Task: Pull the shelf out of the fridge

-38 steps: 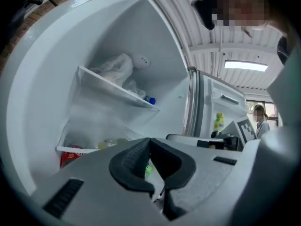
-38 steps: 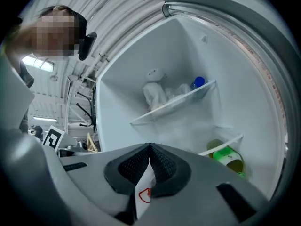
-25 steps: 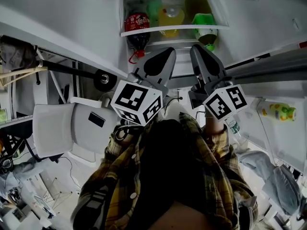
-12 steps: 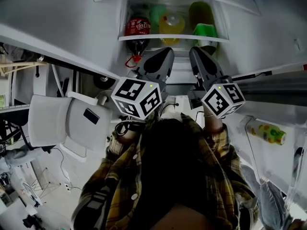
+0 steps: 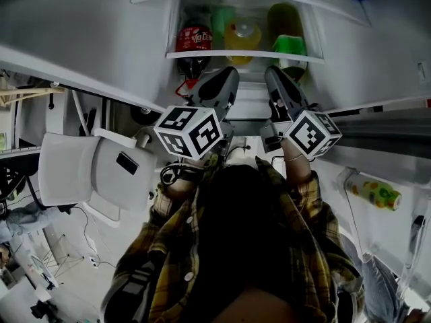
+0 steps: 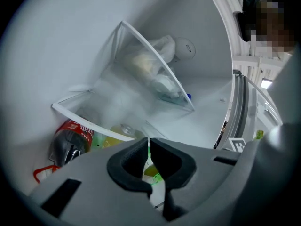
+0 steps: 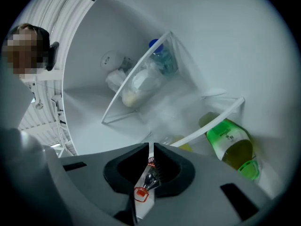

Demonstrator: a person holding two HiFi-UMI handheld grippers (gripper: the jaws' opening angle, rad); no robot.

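I hold my left gripper point(image 5: 225, 76) and right gripper point(image 5: 275, 74) side by side, pointing level into the fridge point(image 5: 337, 32), jaws closed, empty. The shelf point(image 5: 242, 54) edge lies just beyond their tips.

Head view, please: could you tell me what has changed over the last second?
The left gripper and right gripper have edged closer to the front edge of the shelf and rolled slightly, as their marker cubes show. Neither has taken hold of anything: both remain shut and empty. The shelf is not pulled out, and the cola bottle and green bottle lie on it as before.
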